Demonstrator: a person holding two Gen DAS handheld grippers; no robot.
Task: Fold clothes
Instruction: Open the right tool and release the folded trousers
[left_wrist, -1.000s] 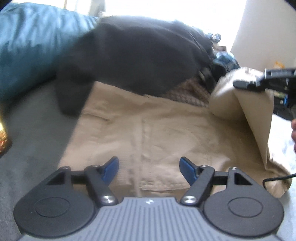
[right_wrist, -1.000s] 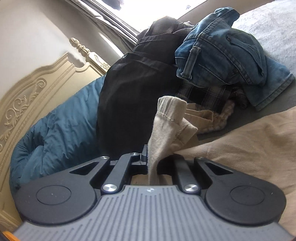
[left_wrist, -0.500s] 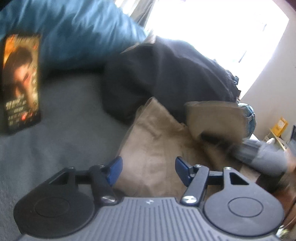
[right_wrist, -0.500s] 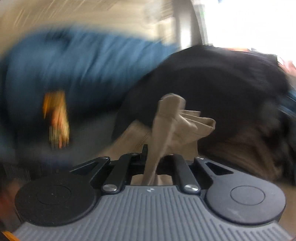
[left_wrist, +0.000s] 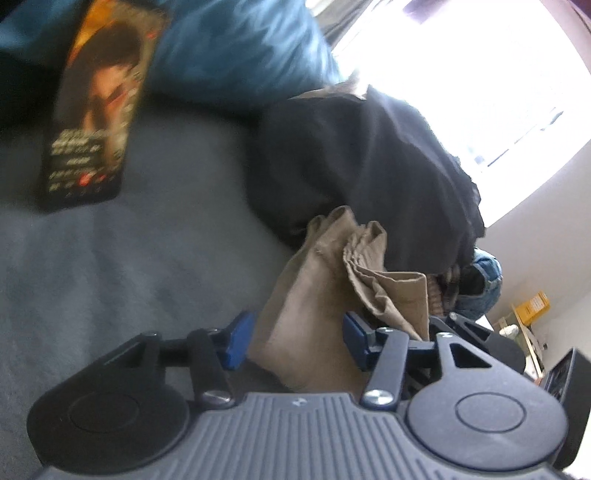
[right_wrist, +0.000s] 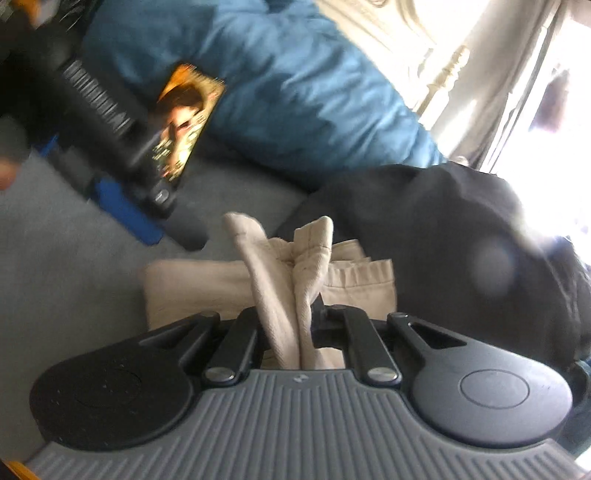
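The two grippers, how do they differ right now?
The right gripper is clamped shut on a bunched beige garment; the left gripper has the cloth between its jaws, which are closing but not yet pressing it. The left's pads show blue; the right's are hidden by cloth. Both have the same black linkages and grey ribbed body, over the same grey bed.

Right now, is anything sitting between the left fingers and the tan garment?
Nothing visible. The tan garment already lies between the left gripper's blue fingers, which are closing without pressing it. The right gripper pinches its bunched edge.
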